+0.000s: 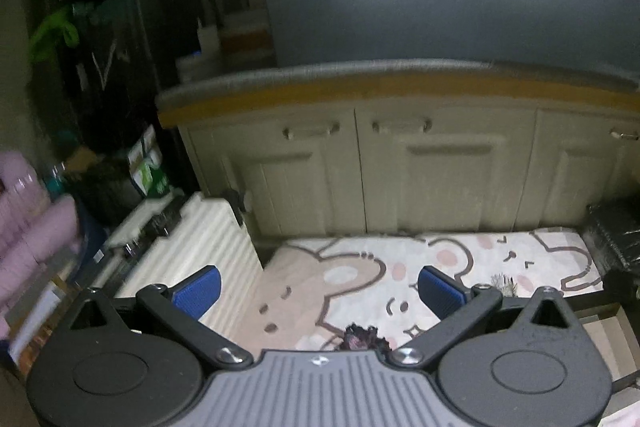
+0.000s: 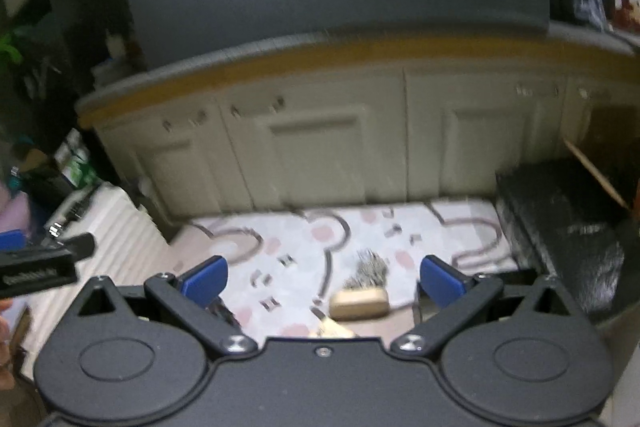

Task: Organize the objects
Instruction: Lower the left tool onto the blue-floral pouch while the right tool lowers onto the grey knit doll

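Overhead, left wrist view: your left claw (image 1: 319,291) stood wide open, empty, above the bear-print mat (image 1: 420,279). A small dark tufted object (image 1: 362,337) lay on the mat just below the fingers. Cream cabinet (image 1: 380,167) behind. Right wrist view: your right claw (image 2: 323,281) was likewise spread, empty; the wooden-handled brush (image 2: 362,293) lay on the mat between its fingers, untouched.

A wooden-handled brush (image 2: 362,301) lies flat on the bear-print mat (image 2: 280,239), pale bristles fanned toward the cabinets. Nearer the left gripper's camera sits a small dark crumpled thing (image 1: 362,337), too blurred to name.
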Demonstrator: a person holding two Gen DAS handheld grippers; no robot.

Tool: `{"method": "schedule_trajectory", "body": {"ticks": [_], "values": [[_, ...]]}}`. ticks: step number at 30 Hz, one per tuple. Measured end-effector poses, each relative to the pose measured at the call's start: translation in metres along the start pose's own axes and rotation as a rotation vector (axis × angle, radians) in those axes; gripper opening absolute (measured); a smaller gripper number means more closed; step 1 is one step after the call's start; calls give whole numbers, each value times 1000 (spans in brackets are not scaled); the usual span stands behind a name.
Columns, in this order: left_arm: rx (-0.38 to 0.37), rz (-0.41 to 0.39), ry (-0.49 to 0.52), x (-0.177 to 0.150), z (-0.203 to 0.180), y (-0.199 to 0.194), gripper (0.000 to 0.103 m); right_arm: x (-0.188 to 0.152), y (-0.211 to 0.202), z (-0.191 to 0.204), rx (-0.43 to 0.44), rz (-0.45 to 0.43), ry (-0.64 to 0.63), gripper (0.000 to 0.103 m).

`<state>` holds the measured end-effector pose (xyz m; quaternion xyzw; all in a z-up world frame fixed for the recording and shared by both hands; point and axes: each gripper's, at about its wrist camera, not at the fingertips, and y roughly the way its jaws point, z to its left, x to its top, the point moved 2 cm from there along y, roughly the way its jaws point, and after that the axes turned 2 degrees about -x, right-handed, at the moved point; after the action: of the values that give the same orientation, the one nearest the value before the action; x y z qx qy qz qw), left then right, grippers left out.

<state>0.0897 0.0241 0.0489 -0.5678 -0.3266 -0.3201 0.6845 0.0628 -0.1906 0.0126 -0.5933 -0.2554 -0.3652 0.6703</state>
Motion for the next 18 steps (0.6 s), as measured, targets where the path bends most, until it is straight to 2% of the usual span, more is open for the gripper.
{"method": "schedule_trajectory", "body": {"ticks": [4, 10, 16, 18], "values": [[11, 76, -32, -16, 3, 30, 103, -18, 30, -6, -35, 72, 30, 103], [9, 195, -8, -34, 0, 59, 103, -52, 68, -5, -51, 207, 33, 103], [-42, 358, 30, -60, -7, 91, 103, -84, 102, -13, -60, 369, 74, 102], [-59, 415, 21, -69, -7, 104, 103, -90, 109, -15, -56, 403, 86, 97]]}}
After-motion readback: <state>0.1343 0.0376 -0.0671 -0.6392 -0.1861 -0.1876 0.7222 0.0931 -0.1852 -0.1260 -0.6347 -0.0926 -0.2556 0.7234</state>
